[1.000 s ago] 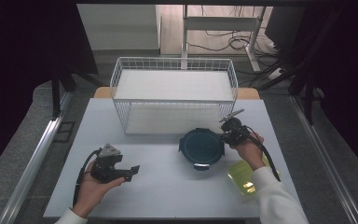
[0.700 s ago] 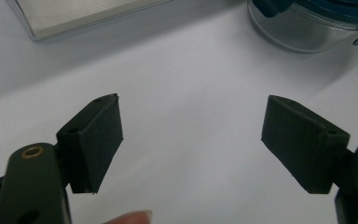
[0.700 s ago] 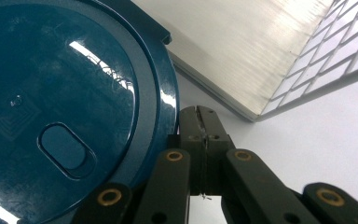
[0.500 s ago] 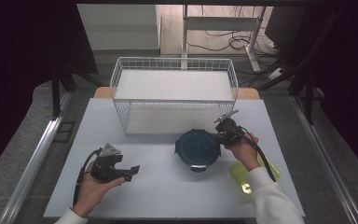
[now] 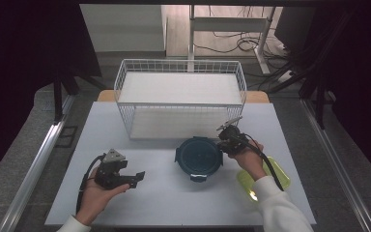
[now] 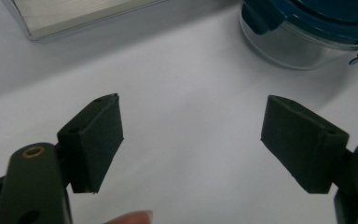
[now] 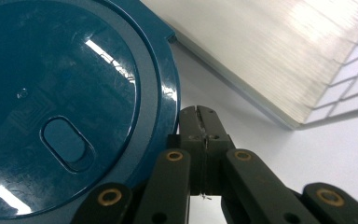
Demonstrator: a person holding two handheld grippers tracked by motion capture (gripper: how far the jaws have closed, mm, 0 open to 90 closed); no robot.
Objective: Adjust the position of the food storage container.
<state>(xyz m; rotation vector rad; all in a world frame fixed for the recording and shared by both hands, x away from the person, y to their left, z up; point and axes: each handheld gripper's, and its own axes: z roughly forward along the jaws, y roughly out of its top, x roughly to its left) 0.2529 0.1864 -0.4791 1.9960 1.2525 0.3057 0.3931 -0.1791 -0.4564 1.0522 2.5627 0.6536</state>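
Fingers of the right gripper point(image 7: 199, 116) were seen pressed together, empty, just beside the rim of the round container point(image 5: 198, 157) with the dark-blue lid point(image 7: 60, 107); whether that rim was touched could not be told. On the left gripper point(image 5: 136, 176) the fingers were held wide apart over bare table point(image 5: 174, 203). The container was found on the table before the wire basket point(image 5: 180, 82), so its handling was judged barely begun: neither gripped nor placed.

The white table point(image 5: 174, 203) carries a wire basket point(image 5: 181, 99), a blue-lidded container point(image 5: 198, 157) and a yellow-green lid point(image 5: 270, 181).
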